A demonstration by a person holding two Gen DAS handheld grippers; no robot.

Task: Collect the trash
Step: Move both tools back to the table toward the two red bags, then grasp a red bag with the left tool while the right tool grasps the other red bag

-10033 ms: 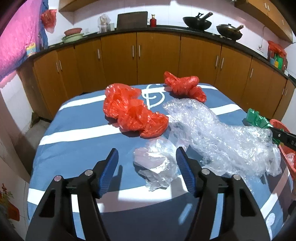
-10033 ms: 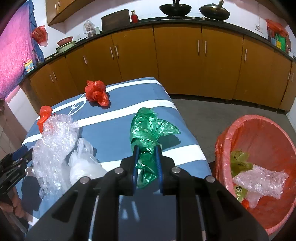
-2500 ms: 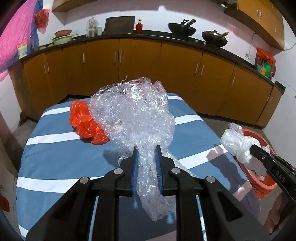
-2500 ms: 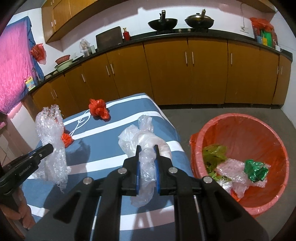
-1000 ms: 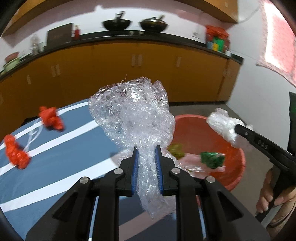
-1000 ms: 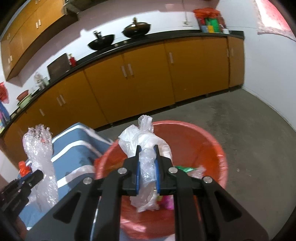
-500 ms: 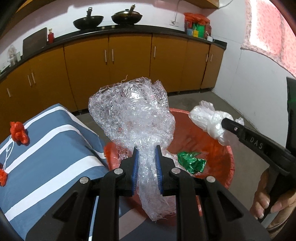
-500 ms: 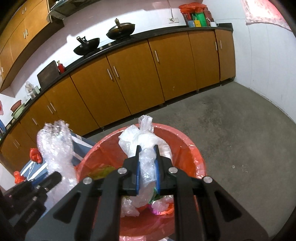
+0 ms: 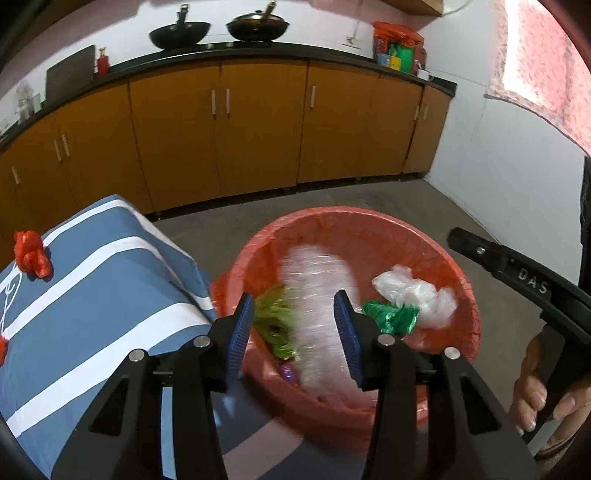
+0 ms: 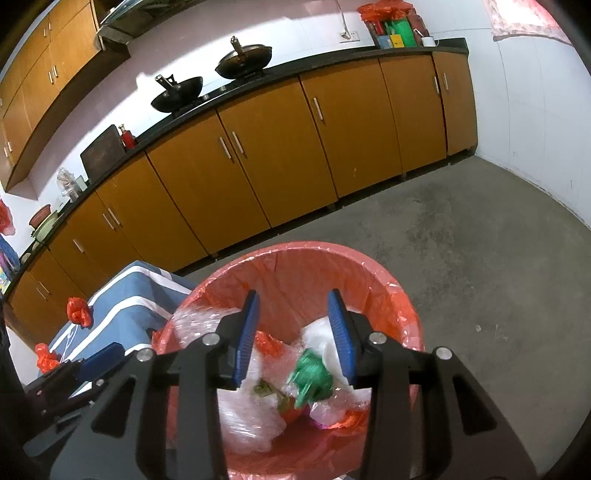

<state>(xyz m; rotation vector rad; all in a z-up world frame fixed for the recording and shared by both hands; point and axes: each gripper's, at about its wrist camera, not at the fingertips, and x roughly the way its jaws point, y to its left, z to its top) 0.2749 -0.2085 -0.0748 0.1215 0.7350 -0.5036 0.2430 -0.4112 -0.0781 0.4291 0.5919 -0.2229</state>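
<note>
My left gripper is open above the red-lined trash bin. The bubble wrap is blurred, falling from it into the bin. My right gripper is open above the same bin, and the clear plastic bag lies inside beside a green bag. The bubble wrap also shows in the right wrist view. Two red bags lie on the blue striped table.
Orange cabinets with woks on the counter run along the back wall. Grey concrete floor lies to the right of the bin. The right gripper's body reaches in from the right in the left wrist view.
Both grippers have opened. The bubble wrap has left my left gripper and the clear bag has left my right gripper; both have dropped into the bin.
</note>
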